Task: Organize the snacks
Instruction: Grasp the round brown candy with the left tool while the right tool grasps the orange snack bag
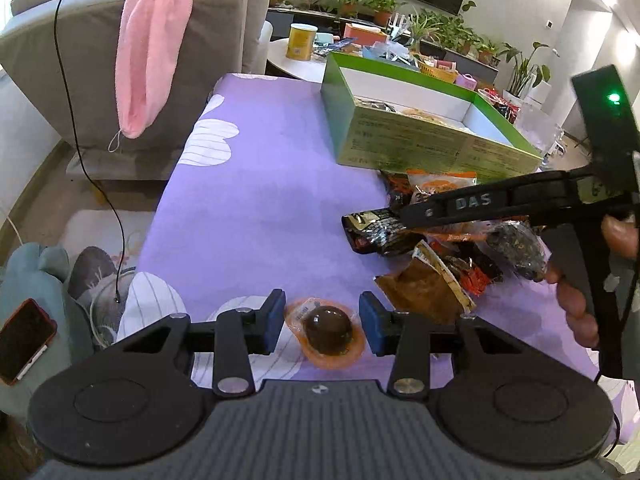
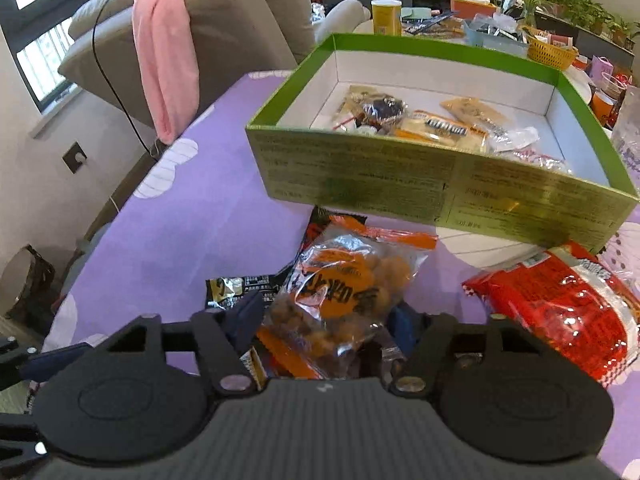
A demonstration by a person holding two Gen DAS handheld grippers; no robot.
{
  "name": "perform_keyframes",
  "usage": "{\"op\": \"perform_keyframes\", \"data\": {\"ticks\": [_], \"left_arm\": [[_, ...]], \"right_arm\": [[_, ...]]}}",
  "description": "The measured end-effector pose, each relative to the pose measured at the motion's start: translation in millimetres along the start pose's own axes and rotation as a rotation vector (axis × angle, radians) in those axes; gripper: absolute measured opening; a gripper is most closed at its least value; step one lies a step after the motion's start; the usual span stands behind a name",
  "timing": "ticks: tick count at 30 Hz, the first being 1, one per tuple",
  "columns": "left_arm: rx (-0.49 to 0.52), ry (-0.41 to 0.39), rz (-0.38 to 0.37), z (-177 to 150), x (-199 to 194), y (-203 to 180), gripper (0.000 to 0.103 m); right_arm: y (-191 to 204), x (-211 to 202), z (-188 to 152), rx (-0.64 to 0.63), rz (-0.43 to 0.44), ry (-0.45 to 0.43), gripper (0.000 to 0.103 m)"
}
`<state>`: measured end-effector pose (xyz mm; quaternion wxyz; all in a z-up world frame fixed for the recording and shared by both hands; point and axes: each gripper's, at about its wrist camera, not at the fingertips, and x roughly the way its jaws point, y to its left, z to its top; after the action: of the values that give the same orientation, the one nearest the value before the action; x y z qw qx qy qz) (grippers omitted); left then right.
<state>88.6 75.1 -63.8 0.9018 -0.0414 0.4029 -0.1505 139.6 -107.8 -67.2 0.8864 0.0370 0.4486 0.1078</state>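
Note:
My left gripper (image 1: pixel 322 322) is open, its blue pads on either side of a round dark snack in an orange-rimmed clear wrapper (image 1: pixel 326 330) lying on the purple tablecloth (image 1: pixel 260 208); the pads do not touch it. My right gripper (image 2: pixel 326 322) has its pads around a clear bag of orange-brown snacks (image 2: pixel 346 292) in a loose pile of packets; I cannot tell if it grips. The green box (image 2: pixel 420 176) stands behind, with several packets inside. The right gripper also shows in the left wrist view (image 1: pixel 404 214) over the pile (image 1: pixel 440 248).
A red packet (image 2: pixel 560 304) lies right of the pile, partly under the box. A grey sofa with a pink towel (image 1: pixel 148 48) stands to the left, with a black cable hanging. A white side table with a yellow can (image 1: pixel 302 42) is behind. A phone (image 1: pixel 24 340) lies lower left.

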Motion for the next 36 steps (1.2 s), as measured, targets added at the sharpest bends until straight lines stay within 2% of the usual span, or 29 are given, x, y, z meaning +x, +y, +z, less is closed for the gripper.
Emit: {"op": "perform_keyframes", "data": {"ticks": [2, 5, 10, 12, 14, 16, 18, 21, 26, 36], "left_arm": [[-0.004, -0.004, -0.001, 1, 0, 1, 0.038], [-0.007, -0.011, -0.005, 1, -3, 1, 0.038], [-0.001, -0.017, -0.008, 1, -7, -2, 0.038], [0.003, -0.018, -0.009, 0, -9, -3, 0.038], [0.006, -0.020, -0.009, 0, -11, -4, 0.038], [0.007, -0.022, -0.005, 0, -11, -5, 0.038], [0.005, -0.020, -0.002, 1, -10, -4, 0.039], [0.004, -0.015, -0.003, 1, -6, -5, 0.039], [0.009, -0.006, -0.009, 1, -5, -5, 0.039], [-0.013, -0.008, -0.001, 6, 0, 5, 0.039]], "right_arm": [[0, -6, 2, -0.001, 0.007, -0.015, 0.040], [-1, -14, 2, -0.004, 0.026, -0.026, 0.032], [0, -18, -3, -0.022, 0.023, -0.033, 0.031], [-1, -16, -5, -0.031, -0.010, -0.024, 0.038], [-2, -17, -6, -0.042, -0.077, -0.043, 0.074], [-4, -23, -7, -0.048, -0.137, -0.078, 0.088], [-6, -30, -7, -0.049, -0.122, -0.110, 0.088], [-2, -26, -5, -0.046, -0.062, -0.069, 0.088], [6, 5, -2, -0.040, -0.133, 0.007, 0.088], [-48, 9, 16, 0.242, 0.037, 0.059, 0.088]]}}
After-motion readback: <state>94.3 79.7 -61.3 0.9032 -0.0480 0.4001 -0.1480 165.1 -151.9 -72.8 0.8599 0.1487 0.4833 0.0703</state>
